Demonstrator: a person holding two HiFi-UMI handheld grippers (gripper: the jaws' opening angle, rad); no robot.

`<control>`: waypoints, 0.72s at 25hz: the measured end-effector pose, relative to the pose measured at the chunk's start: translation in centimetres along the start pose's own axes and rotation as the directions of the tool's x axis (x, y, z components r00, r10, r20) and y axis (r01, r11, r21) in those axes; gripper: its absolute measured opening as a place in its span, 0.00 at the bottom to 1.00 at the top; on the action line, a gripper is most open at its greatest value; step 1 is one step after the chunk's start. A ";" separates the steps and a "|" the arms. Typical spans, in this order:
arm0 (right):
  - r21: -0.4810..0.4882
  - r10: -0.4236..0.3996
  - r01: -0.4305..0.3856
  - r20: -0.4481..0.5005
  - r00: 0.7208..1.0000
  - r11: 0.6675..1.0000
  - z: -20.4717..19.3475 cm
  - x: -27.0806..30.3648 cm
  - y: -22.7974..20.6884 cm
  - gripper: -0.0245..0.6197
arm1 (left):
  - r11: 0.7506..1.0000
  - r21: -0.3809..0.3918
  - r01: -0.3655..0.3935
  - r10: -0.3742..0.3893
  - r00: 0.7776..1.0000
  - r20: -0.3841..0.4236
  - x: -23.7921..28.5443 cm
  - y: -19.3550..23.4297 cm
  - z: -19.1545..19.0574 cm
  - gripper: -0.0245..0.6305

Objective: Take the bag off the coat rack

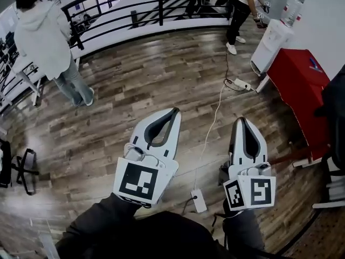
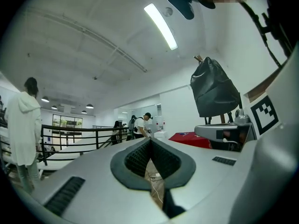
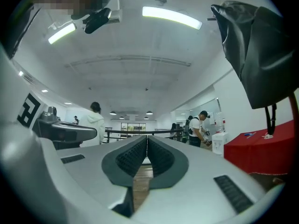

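A black backpack [image 2: 215,90] hangs high at the right in the left gripper view, with a wooden peg [image 2: 198,58] of the coat rack poking out at its top. It looms larger at the upper right of the right gripper view [image 3: 261,55]. In the head view only a dark shape [image 1: 335,112] shows at the right edge. My left gripper [image 1: 173,111] and right gripper [image 1: 241,120] are side by side over the wooden floor, both to the left of the bag and apart from it. Both are shut and hold nothing. The pads meet in the left gripper view [image 2: 150,141] and in the right gripper view [image 3: 147,137].
A red-covered table [image 1: 299,85] stands right of my right gripper, with a white water dispenser [image 1: 272,42] behind it. A power strip [image 1: 241,83] and its white cable [image 1: 213,123] cross the floor ahead. One person [image 1: 46,42] stands at far left, another [image 1: 242,9] at the back. A black railing [image 1: 135,4] runs behind.
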State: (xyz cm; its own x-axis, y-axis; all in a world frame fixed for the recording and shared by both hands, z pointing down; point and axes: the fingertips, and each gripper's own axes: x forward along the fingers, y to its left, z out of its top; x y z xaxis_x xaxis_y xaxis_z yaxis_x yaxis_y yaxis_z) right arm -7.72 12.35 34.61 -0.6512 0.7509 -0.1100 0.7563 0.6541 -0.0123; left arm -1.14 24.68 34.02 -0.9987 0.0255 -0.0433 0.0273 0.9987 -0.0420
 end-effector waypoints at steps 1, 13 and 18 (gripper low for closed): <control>-0.006 -0.022 0.022 -0.002 1.000 1.000 -0.2 1.0 0.3 0.05 | 1.000 -0.004 0.022 -0.022 1.000 0.001 0.8 1.1 -0.2 0.05; -0.079 -0.406 0.402 -0.044 0.913 0.912 -0.2 1.5 -4.9 0.05 | 0.912 -0.054 0.407 -0.406 0.913 0.032 11.2 -1.3 -1.2 0.05; -0.124 -0.643 0.634 -0.059 0.763 0.763 -0.8 -2.8 -11.1 0.05 | 0.810 -0.063 0.583 -0.578 0.812 0.080 15.9 -7.9 -1.2 0.05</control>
State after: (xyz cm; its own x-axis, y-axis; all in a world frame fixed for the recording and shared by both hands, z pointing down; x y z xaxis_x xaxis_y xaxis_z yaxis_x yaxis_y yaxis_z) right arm -14.36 3.11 35.85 -0.9873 0.1578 -0.0173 0.1569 0.9866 0.0443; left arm -17.31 17.22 34.89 -0.8233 -0.5603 -0.0903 -0.5629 0.8265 0.0033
